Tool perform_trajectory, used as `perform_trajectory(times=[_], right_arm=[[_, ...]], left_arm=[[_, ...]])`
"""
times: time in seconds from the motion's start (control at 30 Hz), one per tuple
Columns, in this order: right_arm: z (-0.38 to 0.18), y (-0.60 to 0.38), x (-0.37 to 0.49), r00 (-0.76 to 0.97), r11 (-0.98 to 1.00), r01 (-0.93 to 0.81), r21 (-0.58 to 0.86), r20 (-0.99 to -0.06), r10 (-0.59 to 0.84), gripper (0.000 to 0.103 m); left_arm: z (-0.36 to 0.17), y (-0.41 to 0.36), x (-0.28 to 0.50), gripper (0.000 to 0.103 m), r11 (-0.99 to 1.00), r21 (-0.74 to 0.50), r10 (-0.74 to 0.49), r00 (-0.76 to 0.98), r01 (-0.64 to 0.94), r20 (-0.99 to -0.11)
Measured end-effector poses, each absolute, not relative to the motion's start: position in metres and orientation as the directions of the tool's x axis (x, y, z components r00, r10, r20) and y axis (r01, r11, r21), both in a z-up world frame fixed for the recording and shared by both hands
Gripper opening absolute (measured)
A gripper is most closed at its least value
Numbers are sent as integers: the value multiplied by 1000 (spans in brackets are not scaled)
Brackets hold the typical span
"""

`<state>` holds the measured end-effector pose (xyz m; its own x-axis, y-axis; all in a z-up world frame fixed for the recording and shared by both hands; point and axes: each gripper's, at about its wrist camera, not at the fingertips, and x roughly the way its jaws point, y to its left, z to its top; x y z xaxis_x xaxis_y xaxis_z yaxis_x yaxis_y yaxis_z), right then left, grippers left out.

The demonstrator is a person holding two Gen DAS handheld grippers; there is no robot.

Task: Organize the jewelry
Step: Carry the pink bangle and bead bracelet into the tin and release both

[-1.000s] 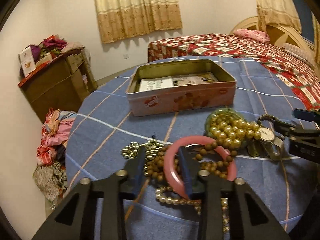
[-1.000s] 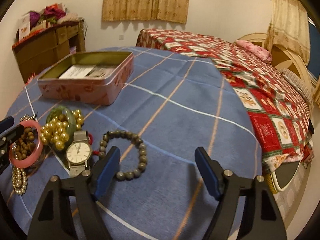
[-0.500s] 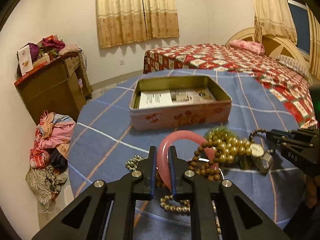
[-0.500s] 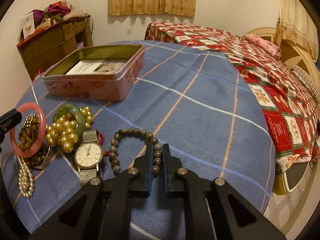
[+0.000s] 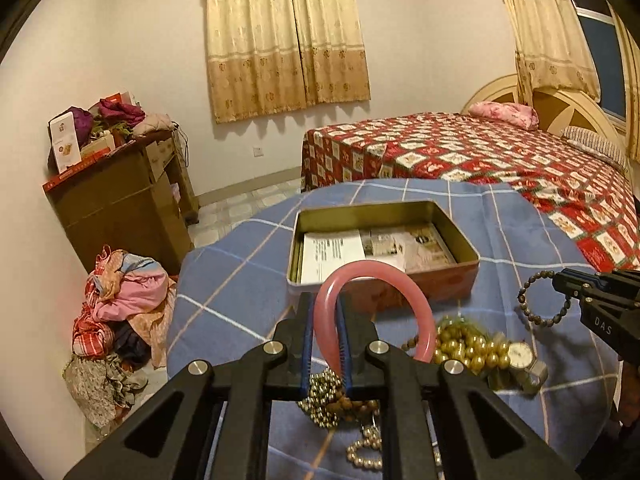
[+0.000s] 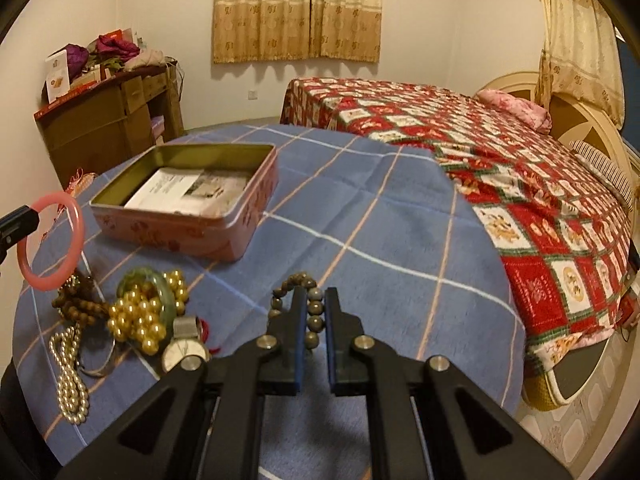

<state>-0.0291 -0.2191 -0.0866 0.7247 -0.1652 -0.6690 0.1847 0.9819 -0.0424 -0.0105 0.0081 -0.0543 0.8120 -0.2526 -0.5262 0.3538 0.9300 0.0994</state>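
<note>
Above the blue checked cloth | left gripper clamps smooth pink bangle | right gripper clamps dark bead bracelet

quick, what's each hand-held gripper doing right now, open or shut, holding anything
Left hand-held gripper: shut on the pink bangle, lifted off the table.
Right hand-held gripper: shut on the dark bead bracelet, also lifted.

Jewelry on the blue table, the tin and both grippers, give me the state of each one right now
left gripper: shut on pink bangle, lifted clear of the pile
right gripper: shut on dark bead bracelet, lifted
tin: open, lidless, papers inside, no jewelry
gold bead strand: heaped on table
watch: lying face up
pearl strand: lying on table
</note>
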Motion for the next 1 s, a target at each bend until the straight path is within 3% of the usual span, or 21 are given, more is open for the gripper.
perform_trajectory(times=[0.23,0.57,1.0], right_arm=[[-65,-217,-28,759,985,168,-33,-633,-151,10],[-41,-201,1,802,991,130,-45,-582,-131,10],[-33,-171,68,821,994,74,-75,-562,-103,10]], left_arm=[[-41,11,-15,10,929,63,-286,813,366,-507],[-24,1,21,10,942,164,-195,874,294,-445],[-29,-17,88,11,950,184,-145,876,254,-460]])
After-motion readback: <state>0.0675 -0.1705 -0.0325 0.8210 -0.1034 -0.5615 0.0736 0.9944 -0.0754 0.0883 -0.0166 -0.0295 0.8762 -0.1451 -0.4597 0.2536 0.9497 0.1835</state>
